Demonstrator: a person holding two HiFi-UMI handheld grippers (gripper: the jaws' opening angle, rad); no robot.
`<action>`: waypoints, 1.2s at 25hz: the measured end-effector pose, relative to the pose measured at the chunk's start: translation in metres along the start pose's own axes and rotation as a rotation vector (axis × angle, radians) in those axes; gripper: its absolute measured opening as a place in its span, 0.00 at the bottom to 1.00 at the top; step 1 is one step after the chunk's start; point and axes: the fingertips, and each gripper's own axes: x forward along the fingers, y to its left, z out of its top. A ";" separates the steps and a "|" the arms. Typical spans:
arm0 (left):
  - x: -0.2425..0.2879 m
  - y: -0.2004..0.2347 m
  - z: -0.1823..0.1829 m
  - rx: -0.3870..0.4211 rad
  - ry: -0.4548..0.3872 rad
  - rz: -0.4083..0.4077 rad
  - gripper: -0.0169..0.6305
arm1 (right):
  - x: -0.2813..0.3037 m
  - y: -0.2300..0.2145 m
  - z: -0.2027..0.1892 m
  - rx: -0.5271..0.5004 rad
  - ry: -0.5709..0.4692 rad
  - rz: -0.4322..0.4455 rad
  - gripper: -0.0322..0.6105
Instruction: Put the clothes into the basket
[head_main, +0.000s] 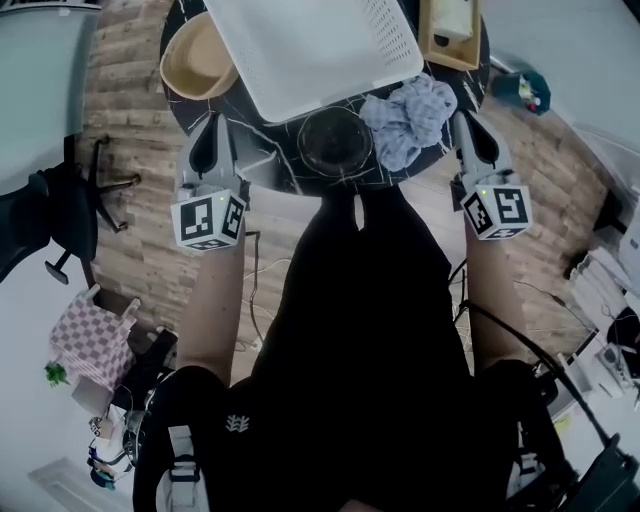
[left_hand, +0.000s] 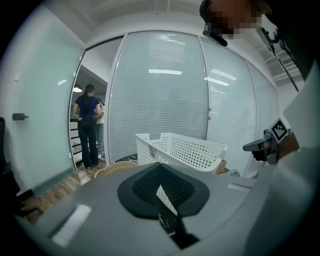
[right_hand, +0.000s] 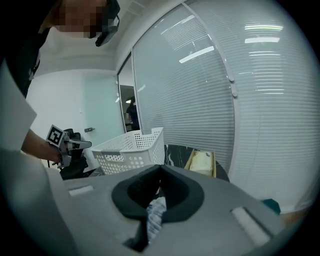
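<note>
Risks first. Both grippers are shut and empty: the left gripper (head_main: 212, 125) has its jaws together at the tip with nothing between them, and so does the right gripper (head_main: 468, 125). The task thing, 1 crumpled blue-and-white checked cloth (head_main: 408, 118), is not yet in the basket. It lies on the round black marble-pattern desk (head_main: 265, 140), near the edge facing the person and just beside the right gripper tip. In the right gripper view it shows only through the slit behind the closed tips (right_hand: 156, 215), not clamped.

- If the right gripper goes in closed, it will likely shove the cloth instead of taking it. The cloth sits close to the rim, so it could slide off to the floor.
- The cloth is a loose bunch. A pinch on 1 fold may leave the rest hanging, and that part could snag the basket wall or slip out on the lift.
- The dark round glass bowl (head_main: 300, 145) sits just beside the cloth on its left. A wide sweep or a dragged hem could knock it.

Containers:
- The white perforated plastic basket (head_main: 395, 40) is on the desk behind the bowl and cloth. It looks empty, but its far part is cut off, so I'm not sure.
- The glass bowl has nothing visible in it.
- The round tan wooden bowl (head_main: 175, 65) is at the desk's left, touching or just beside the basket, and looks empty.
- The small open wooden box (head_main: 430, 45) is at the far right and holds something pale cream.
</note>
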 end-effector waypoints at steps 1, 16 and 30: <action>0.002 -0.001 -0.006 0.000 0.009 0.002 0.04 | 0.003 0.000 -0.006 -0.001 0.006 0.004 0.05; 0.026 -0.021 -0.041 0.018 0.056 0.012 0.04 | 0.031 -0.001 -0.056 0.020 0.066 0.095 0.26; 0.036 -0.028 -0.057 0.031 0.082 0.005 0.04 | 0.056 -0.017 -0.099 -0.027 0.179 0.066 0.70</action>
